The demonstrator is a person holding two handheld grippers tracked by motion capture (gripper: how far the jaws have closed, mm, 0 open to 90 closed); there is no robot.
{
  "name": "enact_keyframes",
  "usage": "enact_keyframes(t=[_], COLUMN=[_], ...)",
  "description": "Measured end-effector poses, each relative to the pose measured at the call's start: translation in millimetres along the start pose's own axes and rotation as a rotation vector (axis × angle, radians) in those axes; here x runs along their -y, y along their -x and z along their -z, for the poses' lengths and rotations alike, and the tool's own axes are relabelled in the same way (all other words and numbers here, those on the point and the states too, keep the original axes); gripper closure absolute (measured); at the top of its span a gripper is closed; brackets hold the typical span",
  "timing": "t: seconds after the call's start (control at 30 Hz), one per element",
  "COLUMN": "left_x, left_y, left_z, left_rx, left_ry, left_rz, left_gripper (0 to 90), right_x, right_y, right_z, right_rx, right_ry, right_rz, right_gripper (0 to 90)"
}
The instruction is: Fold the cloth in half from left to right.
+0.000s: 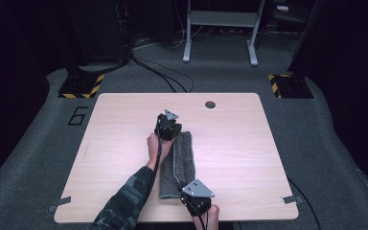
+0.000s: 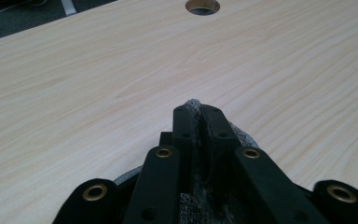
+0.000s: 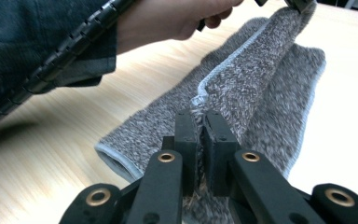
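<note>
Both tongs are clamped shut on the same grey towel (image 1: pixel 178 163): left tongs (image 2: pixel 199 112) pinch its far end, right tongs (image 3: pixel 199 122) pinch the near end along the hemmed edge. The towel's folded into a long strip lying mid-table (image 1: pixel 124 124), top layer lifted. Looks soft, light and floppy, so it'll sag between grips. Corners and hem seem the best places to grab.

Grey towel (image 1: pixel 178 164) (pale-edged), light wood table (image 1: pixel 110 158)
</note>
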State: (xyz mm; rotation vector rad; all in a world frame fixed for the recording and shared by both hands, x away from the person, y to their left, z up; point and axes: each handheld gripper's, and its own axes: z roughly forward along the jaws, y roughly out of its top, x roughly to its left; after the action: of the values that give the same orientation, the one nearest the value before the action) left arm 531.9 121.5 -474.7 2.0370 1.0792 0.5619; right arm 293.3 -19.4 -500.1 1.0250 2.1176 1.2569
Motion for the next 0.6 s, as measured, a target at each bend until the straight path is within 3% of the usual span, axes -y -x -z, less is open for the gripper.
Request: enact_keyframes(t=[0.03,0.1,0.13,0.2,0.23,0.37,0.6], left_x=[1.4,2.1,2.7,2.7,2.5,6.4,27.2], left_y=[0.1,-1.1,-2.4,-2.8,-4.0,-8.3,-22.0], left_z=[-3.1,-2.9,-1.1,4.8,11.3,17.8,23.0], left_rx=[0.000,0.013,0.017,0.026,0.025,0.020,0.019], left_ry=[-0.008,-0.008,0.008,0.043,0.050,0.048,-0.013], left_rz=[0.014,0.027,0.041,0.058,0.040,0.036,0.027], left_gripper=[63.4,49.9,49.9,37.7,35.5,31.1,28.9], right_x=[3.5,8.7,8.7,17.0,19.4,26.7,33.9], right_y=[2.7,5.5,5.5,11.6,14.0,23.5,37.8], right_z=[0.1,0.1,0.1,0.0,0.6,6.5,20.3], right_rx=[0.003,0.011,0.011,0.015,0.025,0.041,0.072], right_ry=[-0.011,-0.026,-0.026,-0.055,-0.064,-0.078,-0.096], right_rz=[-0.006,-0.011,-0.011,-0.019,-0.014,-0.041,-0.079], right_gripper=[85.1,84.5,84.5,82.7,81.9,77.3,63.6])
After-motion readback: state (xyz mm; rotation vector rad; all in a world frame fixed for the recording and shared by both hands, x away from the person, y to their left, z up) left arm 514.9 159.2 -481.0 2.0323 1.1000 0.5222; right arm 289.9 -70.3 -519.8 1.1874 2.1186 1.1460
